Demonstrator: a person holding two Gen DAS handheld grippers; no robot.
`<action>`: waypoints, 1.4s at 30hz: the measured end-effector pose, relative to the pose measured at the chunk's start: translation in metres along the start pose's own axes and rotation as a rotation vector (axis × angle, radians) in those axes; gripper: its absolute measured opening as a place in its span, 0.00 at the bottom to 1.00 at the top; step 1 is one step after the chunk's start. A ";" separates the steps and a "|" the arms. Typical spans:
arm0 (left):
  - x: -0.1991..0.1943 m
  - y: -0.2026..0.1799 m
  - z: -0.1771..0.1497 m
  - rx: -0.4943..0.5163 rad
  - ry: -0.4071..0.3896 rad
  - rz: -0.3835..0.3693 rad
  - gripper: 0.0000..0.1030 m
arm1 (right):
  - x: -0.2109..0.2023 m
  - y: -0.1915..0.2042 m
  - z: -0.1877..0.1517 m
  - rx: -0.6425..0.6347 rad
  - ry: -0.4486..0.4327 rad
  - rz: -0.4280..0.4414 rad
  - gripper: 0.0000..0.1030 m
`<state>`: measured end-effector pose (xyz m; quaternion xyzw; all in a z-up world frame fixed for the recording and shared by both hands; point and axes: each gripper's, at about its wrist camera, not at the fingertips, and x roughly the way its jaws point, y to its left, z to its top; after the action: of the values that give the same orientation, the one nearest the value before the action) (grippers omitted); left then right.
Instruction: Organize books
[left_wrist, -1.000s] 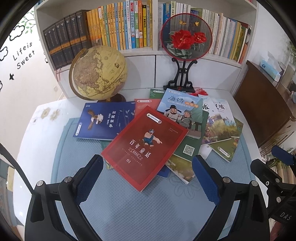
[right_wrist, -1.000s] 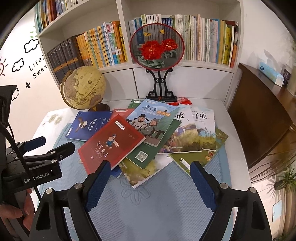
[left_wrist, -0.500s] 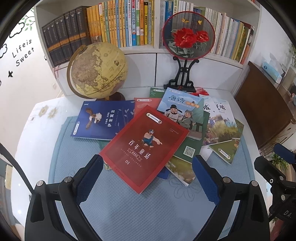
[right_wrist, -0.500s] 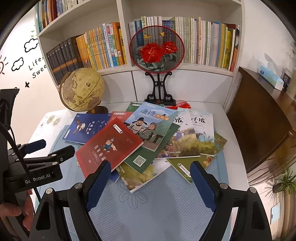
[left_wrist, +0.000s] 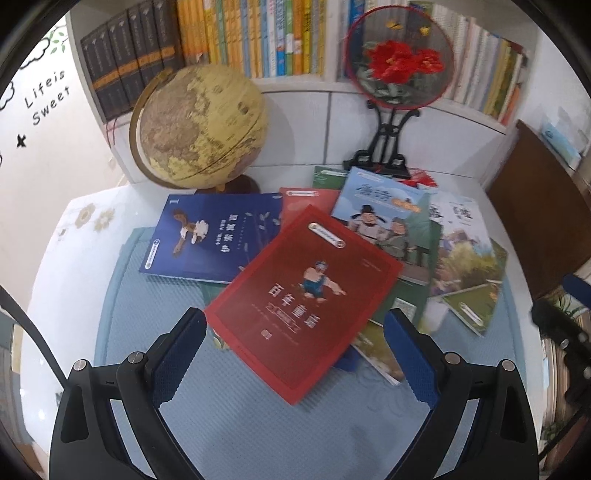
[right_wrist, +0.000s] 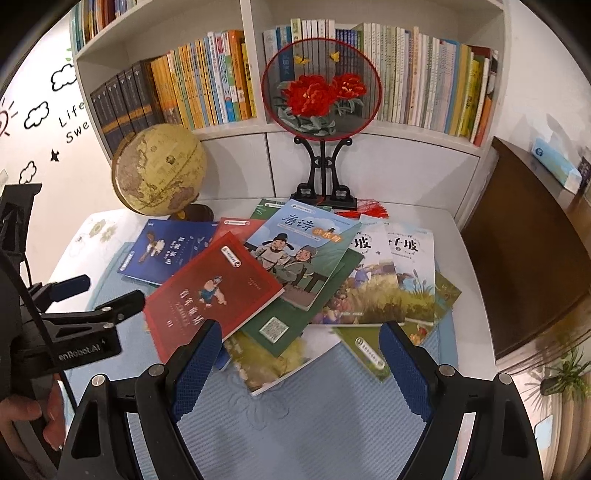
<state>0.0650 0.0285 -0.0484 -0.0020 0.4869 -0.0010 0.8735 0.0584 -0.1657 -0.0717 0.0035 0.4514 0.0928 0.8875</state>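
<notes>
scattered over a light blue mat (left_wrist: 229, 417) on a white table (right_wrist: 454, 236): a red book (left_wrist: 306, 295) on top at the near left of the heap, a dark blue book (left_wrist: 210, 236) to its far left, a pale blue book (right_wrist: 299, 254) with two cartoon figures behind it, and two white-topped books (right_wrist: 391, 273) overlapping toward the right. poised above the near edge of the heap with jaws wide and nothing between them: left gripper (left_wrist: 295, 343) over the red book's near corner, right gripper (right_wrist: 301, 354) over the middle of the heap. beyond, at the far side: a globe (left_wrist: 201, 123) on the left and a round red-flower fan on a black stand (right_wrist: 321, 92) before filled shelves (right_wrist: 417, 77).
</notes>
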 end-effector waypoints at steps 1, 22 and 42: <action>0.008 0.005 0.001 -0.013 0.010 -0.004 0.93 | 0.009 -0.001 0.006 -0.018 0.008 0.008 0.84; 0.186 0.060 0.046 0.089 0.251 -0.176 0.93 | 0.185 0.048 -0.055 0.252 0.376 0.462 0.84; 0.150 0.024 -0.064 0.020 0.455 -0.557 0.91 | 0.159 0.017 -0.104 0.390 0.345 0.432 0.84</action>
<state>0.0896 0.0514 -0.2096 -0.1259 0.6494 -0.2442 0.7090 0.0633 -0.1306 -0.2591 0.2528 0.5930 0.1897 0.7406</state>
